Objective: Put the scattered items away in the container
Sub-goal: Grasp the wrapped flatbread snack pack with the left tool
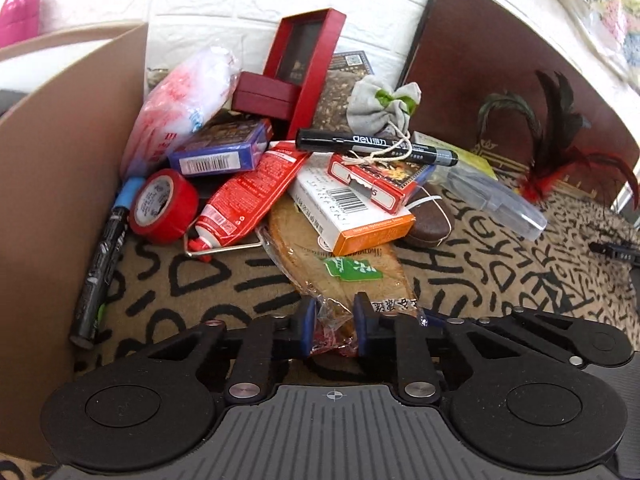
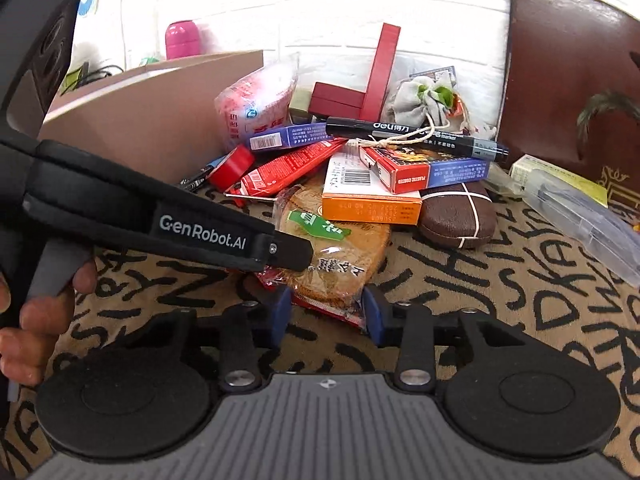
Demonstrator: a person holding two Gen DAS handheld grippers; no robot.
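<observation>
The left gripper [image 1: 335, 312] is clamped on the near edge of a bagged bread slice [image 1: 340, 276], its 2 blue pads pinching the crinkled wrapper. The right gripper [image 2: 326, 312] straddles the same bread packet [image 2: 336, 256], both pads against the wrapper's near corner, pressing it from either side. In the right wrist view, the left gripper's black body reaches in from 9 o'clock, its tip on the packet, and a hand [image 2: 28, 320] holds its grey handle at the left edge.

The bread lies on a patterned rug [image 1: 500, 272], its far end tucked under an orange-and-white box [image 1: 360, 216] at 12 o'clock. Across that box rests a red card box [image 1: 380, 180], and on top a black marker [image 1: 376, 146]. At 11 o'clock lie a red tube [image 1: 248, 196] and a roll of red tape [image 1: 164, 206], with a blue box [image 1: 220, 152] behind them. The cardboard container [image 1: 68, 152] stands at 9 o'clock, its wall just beside the tape. A brown case [image 2: 456, 216] sits at 1 o'clock, touching the orange box.
</observation>
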